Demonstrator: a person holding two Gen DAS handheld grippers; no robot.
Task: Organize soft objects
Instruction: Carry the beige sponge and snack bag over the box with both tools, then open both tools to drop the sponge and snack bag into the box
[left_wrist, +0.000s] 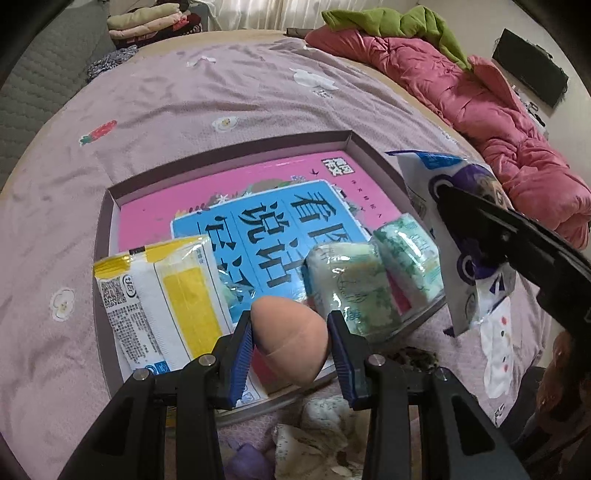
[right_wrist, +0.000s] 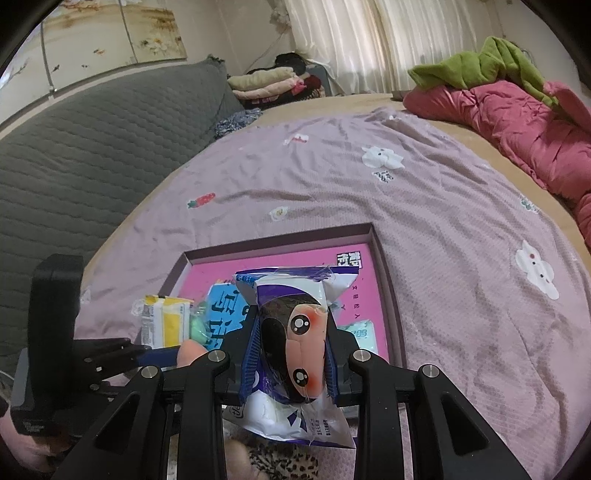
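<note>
The left gripper (left_wrist: 290, 341) pinches a peach sponge (left_wrist: 291, 338) above the tray's (left_wrist: 107, 206) near edge, beside a yellow pack (left_wrist: 166, 299) and green packs (left_wrist: 347, 284). The right gripper (right_wrist: 291, 343) pinches a purple-white cartoon packet (right_wrist: 295, 332) over the tray's right side.

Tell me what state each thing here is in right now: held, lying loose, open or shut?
Left gripper: shut on the peach sponge.
Right gripper: shut on the cartoon-face packet.
Box: open, no lid on.
Yellow packet: sealed, lying in the box.
Two green tissue packs: wrapped, in the box.
</note>
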